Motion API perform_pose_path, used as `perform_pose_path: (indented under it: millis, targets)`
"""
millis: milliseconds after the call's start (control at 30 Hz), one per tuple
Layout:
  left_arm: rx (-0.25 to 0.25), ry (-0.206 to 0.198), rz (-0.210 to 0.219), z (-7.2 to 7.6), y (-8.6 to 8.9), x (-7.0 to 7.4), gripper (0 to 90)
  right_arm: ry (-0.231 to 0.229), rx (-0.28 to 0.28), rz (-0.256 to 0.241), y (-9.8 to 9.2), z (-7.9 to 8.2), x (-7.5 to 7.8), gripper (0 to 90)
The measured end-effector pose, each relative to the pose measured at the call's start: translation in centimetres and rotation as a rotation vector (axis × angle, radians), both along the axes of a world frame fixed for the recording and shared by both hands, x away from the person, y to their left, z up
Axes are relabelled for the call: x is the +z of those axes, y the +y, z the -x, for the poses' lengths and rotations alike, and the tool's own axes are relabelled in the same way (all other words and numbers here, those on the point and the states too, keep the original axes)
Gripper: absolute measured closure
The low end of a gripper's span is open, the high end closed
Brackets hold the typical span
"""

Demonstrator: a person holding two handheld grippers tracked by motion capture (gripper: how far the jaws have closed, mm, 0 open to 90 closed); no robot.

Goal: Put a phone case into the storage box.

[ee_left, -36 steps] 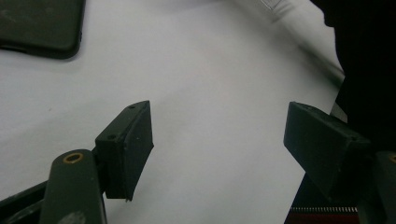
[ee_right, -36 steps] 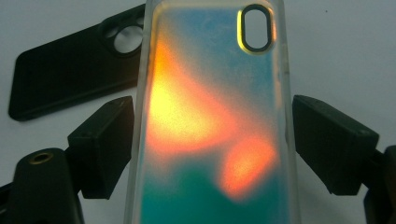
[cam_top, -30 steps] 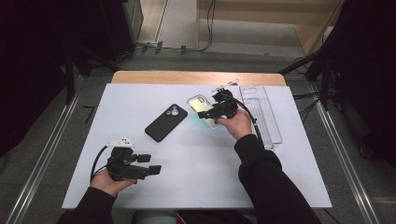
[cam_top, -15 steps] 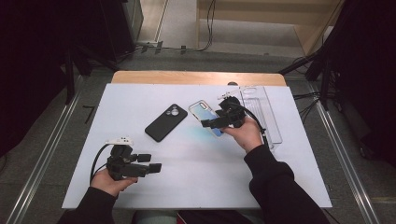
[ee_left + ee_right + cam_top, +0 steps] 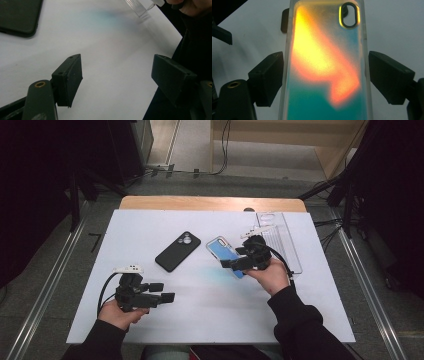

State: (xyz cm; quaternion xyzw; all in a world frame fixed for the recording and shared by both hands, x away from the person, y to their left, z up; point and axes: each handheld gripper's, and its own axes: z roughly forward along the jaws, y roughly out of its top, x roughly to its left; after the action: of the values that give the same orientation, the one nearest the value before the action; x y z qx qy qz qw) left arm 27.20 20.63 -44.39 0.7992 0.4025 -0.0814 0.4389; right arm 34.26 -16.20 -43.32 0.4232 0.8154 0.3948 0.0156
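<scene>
A person's two hands work at a white counter [image 5: 210,315]. Nearest, close to the front left corner, the left gripper [image 5: 167,297] hovers low over the bare surface, its jaws spread wide apart with nothing between them. Farther in, right of the middle, the right gripper [image 5: 226,265] has its jaws around a see-through phone case [image 5: 224,251] tinted blue, orange and yellow. In the right gripper view the jaws sit on either side of the case's long edges, close beside them; whether they press it cannot be told. Just left of the case lies a black phone [image 5: 177,251], camera side up. Toward the back right corner lies a clear plastic tray [image 5: 281,237].
</scene>
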Motion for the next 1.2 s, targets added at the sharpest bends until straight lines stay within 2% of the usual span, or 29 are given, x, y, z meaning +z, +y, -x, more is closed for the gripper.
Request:
perform_pose_path:
  millis: [200, 567, 700, 833, 900, 933, 1000, 1200]
  targets:
    - [-0.004, -0.003, 0.004, 0.0, -0.1, 0.1, 24.8, 0.02, 0.014, 0.011, -0.3, 1.8, -0.6, 15.1]
    - [0.017, -0.004, 0.013, 0.1, -0.3, 0.3, 24.8, 0.025, 0.035, 0.019, -0.4, 4.8, -1.5, 15.1]
    - [0.032, -0.005, 0.007, -0.1, -0.8, 0.4, 24.8, 0.028, 0.022, 0.007, 0.1, 5.3, -1.9, 15.1]
    - [0.047, -0.006, 0.009, -0.4, -1.4, 0.7, 24.8, 0.031, 0.01, -0.028, 0.8, 5.4, -2.3, 15.1]
    - [0.047, -0.024, -0.006, -0.5, -1.7, 0.7, 24.7, 0.025, 0.005, -0.03, 1.3, 5.5, -2.5, 15.1]
    - [0.05, -0.029, -0.026, -0.6, -2.0, 0.7, 24.7, 0.028, 0.003, -0.032, 1.5, 5.5, -2.5, 15.1]
    - [0.06, -0.018, -0.039, -0.8, -2.3, 0.6, 24.6, 0.025, 0.004, -0.036, 2.0, 5.6, -2.7, 15.1]
    - [0.1, -0.006, -0.032, -1.3, -2.6, 1.0, 24.5, 0.017, -0.011, -0.059, 3.1, 5.6, -3.0, 15.1]
